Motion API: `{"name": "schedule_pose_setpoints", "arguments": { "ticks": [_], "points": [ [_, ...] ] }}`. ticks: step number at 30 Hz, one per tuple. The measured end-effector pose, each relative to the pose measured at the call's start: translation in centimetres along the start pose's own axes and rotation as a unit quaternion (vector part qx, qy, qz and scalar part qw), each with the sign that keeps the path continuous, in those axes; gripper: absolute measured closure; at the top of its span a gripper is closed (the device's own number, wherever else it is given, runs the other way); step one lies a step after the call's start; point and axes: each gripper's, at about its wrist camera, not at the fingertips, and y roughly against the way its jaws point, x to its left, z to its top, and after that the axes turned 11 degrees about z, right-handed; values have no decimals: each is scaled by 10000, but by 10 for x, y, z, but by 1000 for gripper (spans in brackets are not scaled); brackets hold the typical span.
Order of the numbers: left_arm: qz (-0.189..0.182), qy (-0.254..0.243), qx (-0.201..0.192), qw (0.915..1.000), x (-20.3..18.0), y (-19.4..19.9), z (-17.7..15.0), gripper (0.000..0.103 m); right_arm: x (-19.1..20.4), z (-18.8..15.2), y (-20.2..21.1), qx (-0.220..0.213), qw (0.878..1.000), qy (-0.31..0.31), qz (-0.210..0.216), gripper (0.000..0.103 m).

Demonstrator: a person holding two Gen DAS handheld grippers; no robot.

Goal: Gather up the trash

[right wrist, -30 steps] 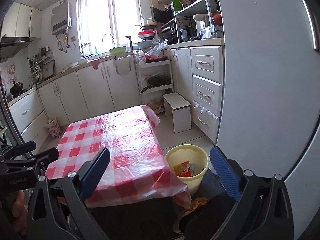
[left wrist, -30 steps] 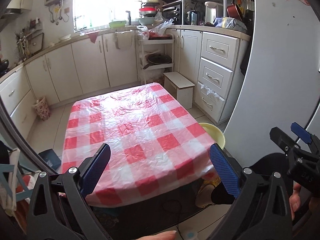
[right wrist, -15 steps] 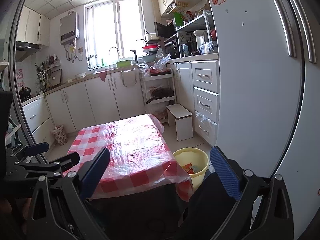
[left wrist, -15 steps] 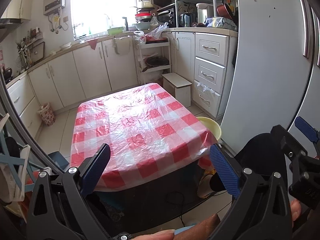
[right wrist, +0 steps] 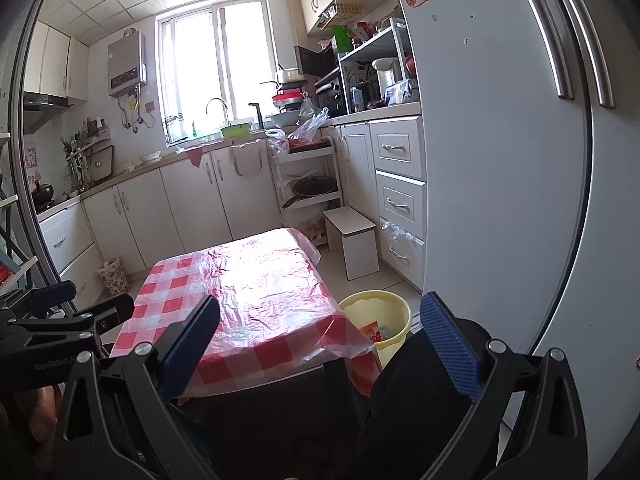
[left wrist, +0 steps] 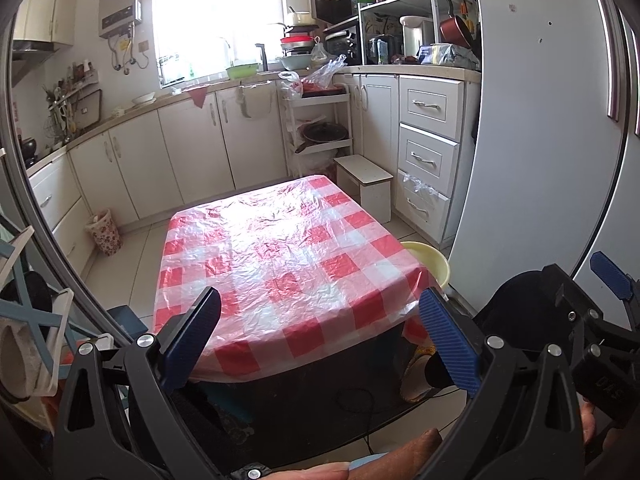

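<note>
Here both grippers, left (left wrist: 324, 338) and right (right wrist: 324, 342), hold ribbed blue fingers (left wrist: 448, 340) spread above crinkled checked plastic tablecloth (left wrist: 280, 252).

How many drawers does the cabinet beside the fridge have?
3, stacked: top drawer under the counter, middle drawer below it, bottom drawer with a plastic bag on its handle. None looks hidden.

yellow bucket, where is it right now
The yellow bucket stands on the floor at the table's right near corner, between the checked tablecloth's edge and the white fridge; the left wrist view shows only its rim.
</note>
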Motion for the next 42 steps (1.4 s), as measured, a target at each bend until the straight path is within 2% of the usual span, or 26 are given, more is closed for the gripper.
{"name": "schedule_pose_setpoints", "arguments": {
  "ticks": [42],
  "points": [
    [30,-39,15,10000,5,4,-7,8,2,-4,3,98,9998,161,40,7]
  ]
}}
